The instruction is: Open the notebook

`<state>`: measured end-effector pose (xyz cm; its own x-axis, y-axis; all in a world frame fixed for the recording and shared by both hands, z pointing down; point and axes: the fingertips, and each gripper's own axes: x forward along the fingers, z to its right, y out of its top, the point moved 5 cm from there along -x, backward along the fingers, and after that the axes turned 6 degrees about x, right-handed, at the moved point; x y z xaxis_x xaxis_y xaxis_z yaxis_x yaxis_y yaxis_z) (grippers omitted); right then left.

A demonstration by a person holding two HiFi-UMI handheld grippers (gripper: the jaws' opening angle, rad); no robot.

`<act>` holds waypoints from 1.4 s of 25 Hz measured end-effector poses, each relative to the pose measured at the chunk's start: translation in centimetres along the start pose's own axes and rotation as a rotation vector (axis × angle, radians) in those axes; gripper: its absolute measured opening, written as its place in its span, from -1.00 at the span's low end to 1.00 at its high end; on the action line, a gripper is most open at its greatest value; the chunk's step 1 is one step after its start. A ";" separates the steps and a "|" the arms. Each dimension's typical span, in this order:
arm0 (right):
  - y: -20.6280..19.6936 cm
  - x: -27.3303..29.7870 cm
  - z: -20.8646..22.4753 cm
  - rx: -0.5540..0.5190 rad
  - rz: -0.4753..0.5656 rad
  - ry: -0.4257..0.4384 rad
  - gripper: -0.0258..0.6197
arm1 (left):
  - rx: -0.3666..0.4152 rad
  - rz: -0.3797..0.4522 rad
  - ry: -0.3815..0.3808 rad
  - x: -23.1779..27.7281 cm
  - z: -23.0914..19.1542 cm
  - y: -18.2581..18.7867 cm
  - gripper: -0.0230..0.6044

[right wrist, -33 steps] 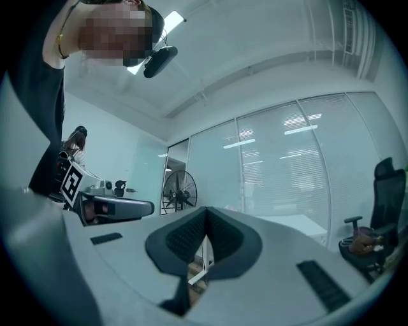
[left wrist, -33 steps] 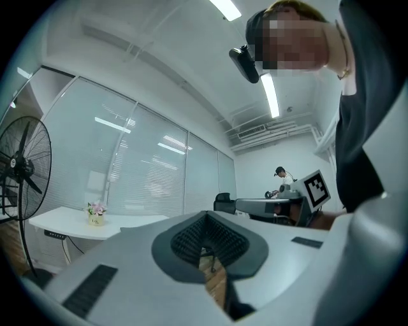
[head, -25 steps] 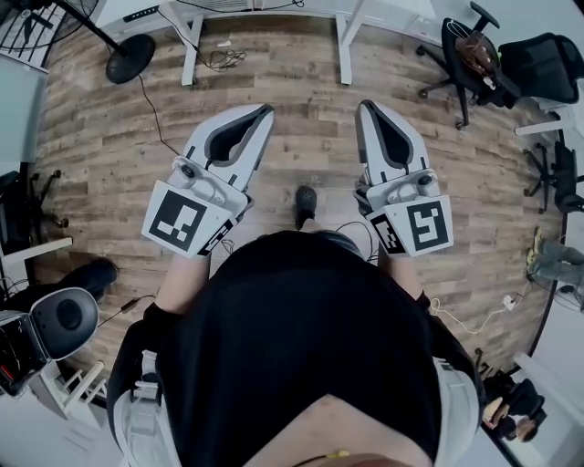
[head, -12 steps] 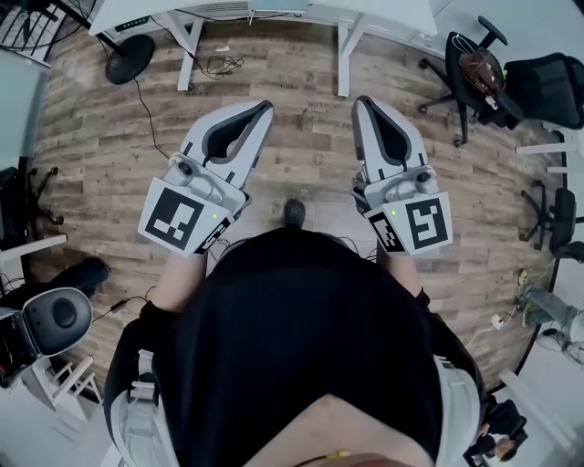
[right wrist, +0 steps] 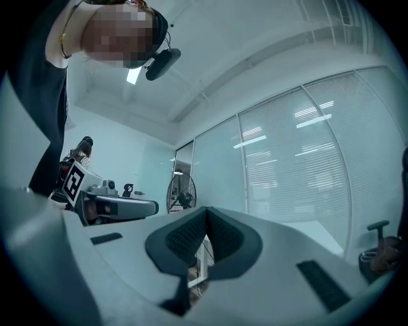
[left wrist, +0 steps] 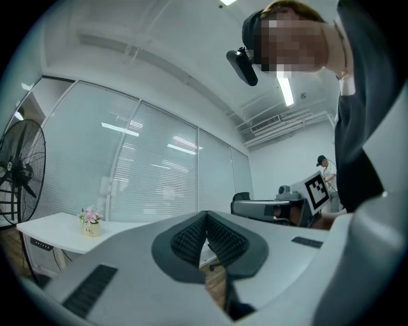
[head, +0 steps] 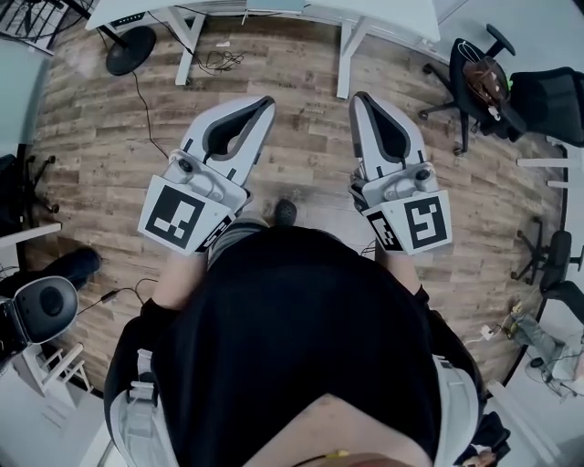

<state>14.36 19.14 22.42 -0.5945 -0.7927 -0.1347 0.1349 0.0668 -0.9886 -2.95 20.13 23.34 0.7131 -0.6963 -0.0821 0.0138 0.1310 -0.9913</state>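
- The left gripper (head: 264, 105) points toward 12 o'clock over the wood floor (head: 301, 137). Its 2 jaws are clenched tip to tip, with nothing between the ribbed pads.
- The right gripper (head: 357, 98) lies alongside it, well apart, also aimed at 12 o'clock. Its jaws are likewise pressed together and empty.
- No view shows the notebook.
- In the left gripper view, 1 small flower pot (left wrist: 90, 228) stands upright on a white desk (left wrist: 51, 226), at about 9 o'clock from the jaws. It holds pink flowers (left wrist: 91, 214).
- In the head view, the white desk's edge (head: 392, 16) runs along 12 o'clock.
- At 2 o'clock an office chair (head: 459, 68) carries a brown bag (head: 484, 78) on its seat. I cannot tell what is in the bag.
- A standing fan's round base (head: 130, 50) sits on the floor at 11 o'clock, with a cable trailing from it.
- The person's dark shoe (head: 286, 212) shows on the floor between the 2 grippers, just above the black shirt (head: 301, 337).
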 end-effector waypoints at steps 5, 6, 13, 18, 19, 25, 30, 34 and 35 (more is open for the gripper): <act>-0.3 -0.2 0.2 0.004 -0.001 0.007 -0.91 | 0.003 -0.009 -0.001 0.3 0.1 -0.2 -0.89; -0.3 -0.2 0.3 0.004 0.000 0.007 -0.91 | 0.007 -0.007 -0.001 0.4 0.2 -0.1 -0.89; 0.0 -0.1 0.5 0.006 0.008 0.000 -0.91 | 0.014 -0.009 -0.008 0.6 -0.1 -0.1 -0.89; -0.2 0.1 0.5 0.012 0.013 0.006 -0.91 | 0.021 -0.019 -0.008 0.5 -0.1 -0.1 -0.89; -0.1 0.1 0.4 0.012 0.015 0.008 -0.91 | 0.022 -0.021 -0.007 0.4 -0.2 -0.1 -0.89; -0.2 0.5 0.6 0.027 0.017 0.029 -0.91 | 0.023 -0.030 0.015 0.6 -0.3 -0.1 -0.89; -0.7 1.0 0.5 0.044 0.004 0.059 -0.91 | 0.010 -0.058 0.034 0.3 -0.3 -0.6 -0.89; -0.8 1.5 1.1 0.047 0.011 0.060 -0.91 | 0.022 -0.057 0.034 0.8 -0.6 -0.7 -0.89; -0.8 1.6 1.2 0.046 0.014 0.057 -0.91 | 0.026 -0.054 0.031 1.0 -0.8 -0.7 -0.89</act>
<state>14.24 17.07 23.11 -0.6365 -0.7559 -0.1531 0.1786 0.0487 -0.9827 -2.80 18.82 23.89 0.6890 -0.7241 -0.0317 0.0702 0.1102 -0.9914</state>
